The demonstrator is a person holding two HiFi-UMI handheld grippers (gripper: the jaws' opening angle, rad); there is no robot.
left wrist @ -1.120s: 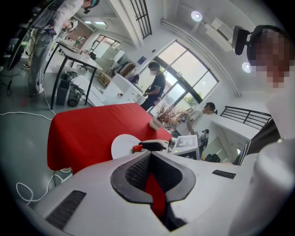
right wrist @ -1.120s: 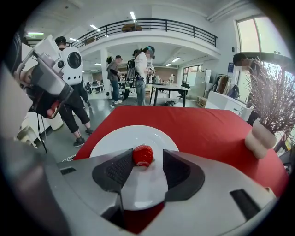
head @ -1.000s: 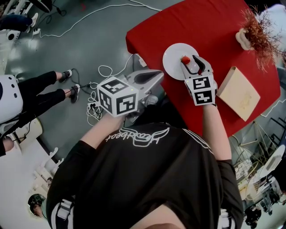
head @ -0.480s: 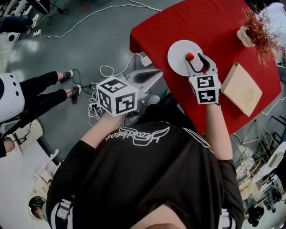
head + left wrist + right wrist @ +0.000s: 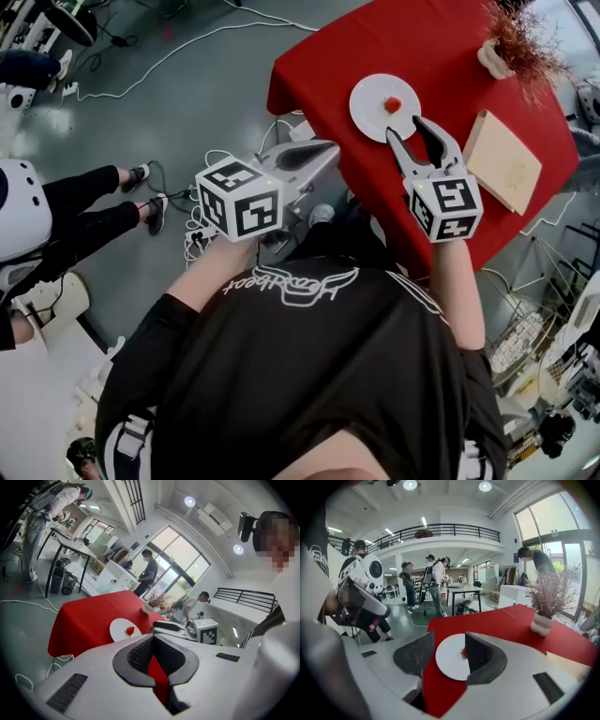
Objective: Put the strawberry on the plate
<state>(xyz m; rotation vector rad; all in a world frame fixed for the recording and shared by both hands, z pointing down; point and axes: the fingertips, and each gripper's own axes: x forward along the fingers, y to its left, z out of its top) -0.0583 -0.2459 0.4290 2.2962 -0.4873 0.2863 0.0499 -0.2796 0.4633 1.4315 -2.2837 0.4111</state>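
**Strawberry** (image 5: 392, 104): small, red, glossy. It lies on the plate, just off the middle toward the right gripper's side, and nothing touches it. In the right gripper view that gripper's right jaw half hides it.

**Plate** (image 5: 368, 114): round, white, smooth and shallow. It sits flat on the tablecloth near the table's edge on the person's side. Bare cloth runs all round it.

**Tablecloth** (image 5: 422, 37): plain red fabric, matte, draped over the table's edges and hanging in soft folds at the corner.

**Right gripper** (image 5: 406, 129): pale grey plastic shell with black ribbed pads and a marker cube at the rear. The claw stands wide apart with nothing in it. Its tips hover over the cloth just short of the plate's rim, clear of plate and fruit. Through the gap its own view shows plate and red cloth.

**Left gripper** (image 5: 323, 150): same build. The claw is drawn together at the tips and empty, with only a sliver of red showing through the hollow between the pads. It is held off the table, over the floor beside the draped corner.

**Board** (image 5: 502, 161): flat, tan and rectangular. It lies to the right of the plate, close to the table's side edge.

**Vase** (image 5: 492, 58): cream and rounded, holding wispy reddish dried twigs (image 5: 516, 37), at the far edge.

**Floor** (image 5: 187, 103): grey and polished, with white cables (image 5: 202, 26) trailing across it.
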